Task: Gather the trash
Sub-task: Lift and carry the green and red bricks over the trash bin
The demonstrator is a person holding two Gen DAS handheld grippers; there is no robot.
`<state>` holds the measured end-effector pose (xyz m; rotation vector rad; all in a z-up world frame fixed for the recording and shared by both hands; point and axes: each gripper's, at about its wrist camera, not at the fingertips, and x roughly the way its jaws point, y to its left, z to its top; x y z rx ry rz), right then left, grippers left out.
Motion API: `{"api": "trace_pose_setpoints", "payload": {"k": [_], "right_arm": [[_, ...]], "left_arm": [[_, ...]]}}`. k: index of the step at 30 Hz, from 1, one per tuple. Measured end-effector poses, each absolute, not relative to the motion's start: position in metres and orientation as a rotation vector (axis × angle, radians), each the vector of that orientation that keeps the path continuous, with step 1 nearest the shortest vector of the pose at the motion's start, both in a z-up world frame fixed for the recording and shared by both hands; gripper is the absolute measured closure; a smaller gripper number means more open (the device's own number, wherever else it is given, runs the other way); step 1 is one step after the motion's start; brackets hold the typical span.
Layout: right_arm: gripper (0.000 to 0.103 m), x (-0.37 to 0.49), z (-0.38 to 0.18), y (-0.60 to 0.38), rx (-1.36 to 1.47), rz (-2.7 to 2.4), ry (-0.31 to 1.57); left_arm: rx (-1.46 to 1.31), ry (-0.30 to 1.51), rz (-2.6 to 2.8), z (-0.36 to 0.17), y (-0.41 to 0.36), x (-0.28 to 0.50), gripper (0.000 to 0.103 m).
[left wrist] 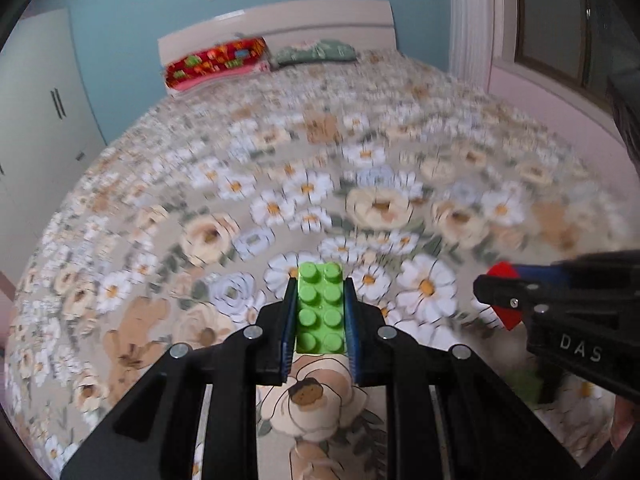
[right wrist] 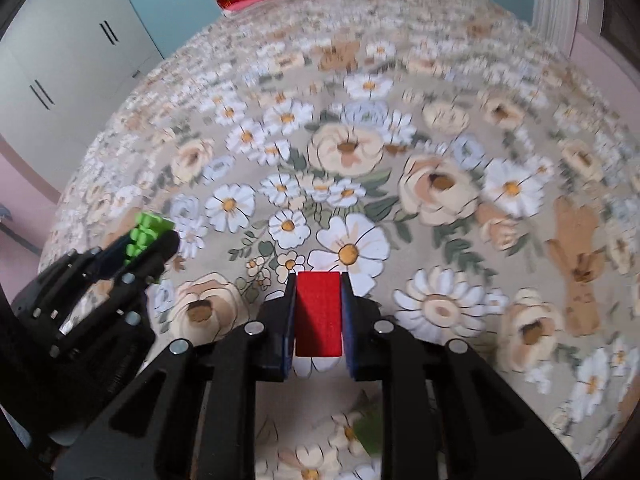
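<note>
My left gripper is shut on a green studded toy brick, held above the flowered bedspread. My right gripper is shut on a red block, also above the bedspread. In the left wrist view the right gripper shows at the right with the red block in its jaws. In the right wrist view the left gripper shows at the left with the green brick. A blurred green thing lies low behind the right gripper's fingers; it cannot be told what it is.
A red patterned pillow and a green pillow lie at the headboard. White wardrobe doors stand at the left. A window and pink wall are at the right.
</note>
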<state>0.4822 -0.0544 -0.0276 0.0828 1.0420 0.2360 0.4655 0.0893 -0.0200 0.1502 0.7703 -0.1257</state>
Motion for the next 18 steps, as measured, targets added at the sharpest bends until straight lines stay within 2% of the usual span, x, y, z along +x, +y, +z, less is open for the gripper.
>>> {"api": "trace_pose_setpoints", "payload": {"k": [9,18], "right_arm": [[0.082,0.405,0.073,-0.083,0.03,0.254,0.865],[0.082,0.325,0.136,-0.104,0.021,0.296,0.748]], "left_arm": [[0.185,0.615,-0.064,0.076,0.062,0.387,0.079],[0.206,0.496,-0.013,0.143,0.035,0.305,0.079]]}}
